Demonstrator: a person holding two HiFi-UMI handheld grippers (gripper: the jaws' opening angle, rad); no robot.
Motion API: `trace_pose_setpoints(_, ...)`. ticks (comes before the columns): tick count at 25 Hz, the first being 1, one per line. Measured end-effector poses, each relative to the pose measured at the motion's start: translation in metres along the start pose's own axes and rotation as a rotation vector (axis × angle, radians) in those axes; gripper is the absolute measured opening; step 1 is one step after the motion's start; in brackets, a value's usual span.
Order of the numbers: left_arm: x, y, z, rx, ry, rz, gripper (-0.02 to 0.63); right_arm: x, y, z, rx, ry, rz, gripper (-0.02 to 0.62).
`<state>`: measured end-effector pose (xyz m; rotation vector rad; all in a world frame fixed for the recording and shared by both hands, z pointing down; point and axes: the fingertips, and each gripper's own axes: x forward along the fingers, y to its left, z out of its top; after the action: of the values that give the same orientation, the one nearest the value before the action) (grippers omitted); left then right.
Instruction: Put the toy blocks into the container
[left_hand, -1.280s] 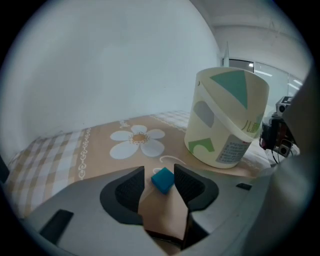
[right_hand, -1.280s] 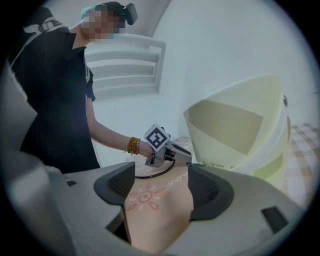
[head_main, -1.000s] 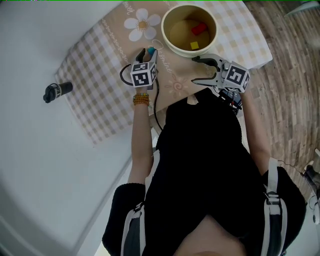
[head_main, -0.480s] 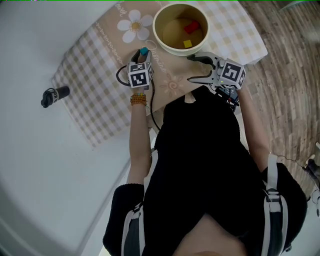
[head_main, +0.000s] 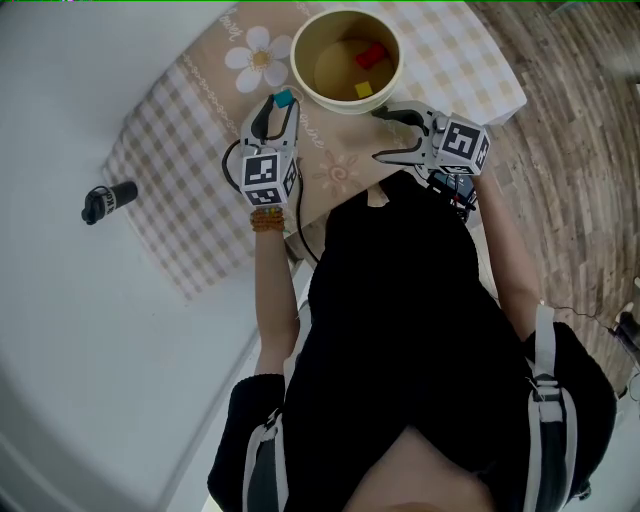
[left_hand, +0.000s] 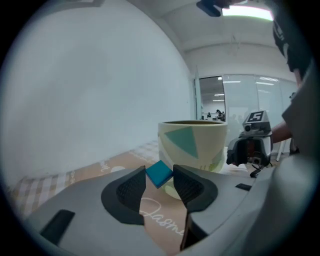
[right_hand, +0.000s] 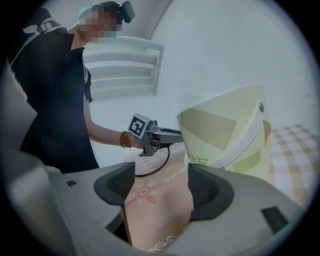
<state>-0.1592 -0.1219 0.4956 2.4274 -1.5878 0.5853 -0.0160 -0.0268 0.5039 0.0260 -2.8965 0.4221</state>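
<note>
A small blue block (head_main: 284, 99) (left_hand: 160, 173) sits pinched between the pads of my left gripper (head_main: 278, 103) (left_hand: 160, 184), held off the cloth just left of the cream bowl (head_main: 296, 75) (left_hand: 192, 145). Its jaws have just been closing, with the block between them. A red block (head_main: 370, 55) and a yellow block (head_main: 363, 90) lie inside the bowl. My right gripper (head_main: 385, 133) (right_hand: 161, 187) stands open and holds nothing, low over the cloth beside the bowl (right_hand: 230, 132).
A checked cloth (head_main: 180, 160) with flower prints covers the white table (head_main: 60, 350). A black cylinder (head_main: 108, 202) lies on the table off the cloth's left edge. Wooden floor (head_main: 580, 200) shows past the table's right edge.
My left gripper has risen from the cloth with the blue block and now points at the bowl's side. The right gripper has stayed where it was.
</note>
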Motion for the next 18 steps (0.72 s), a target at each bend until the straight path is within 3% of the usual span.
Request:
trace_pose_setpoints(7,-0.027,-0.062,0.013,0.107,-0.069,-0.149,0.187,-0.008,-0.003,-0.003,0.005,-0.011,-0.007,0.334)
trace_pose_setpoints(11,-0.034,-0.061,0.029,0.117,-0.108,-0.142,0.187,-0.01,-0.005,-0.003,0.007,-0.019,-0.011,0.334)
trace_pose_setpoints(15,-0.046,-0.055,0.083,0.147,-0.165,-0.137,0.187,-0.012,-0.005,-0.004,0.014,-0.027,-0.007,0.334)
trace_pose_setpoints(18,-0.045,-0.054,0.117,0.223,-0.121,-0.147,0.187,-0.014,-0.004,-0.005,0.016,-0.031,-0.007,0.334)
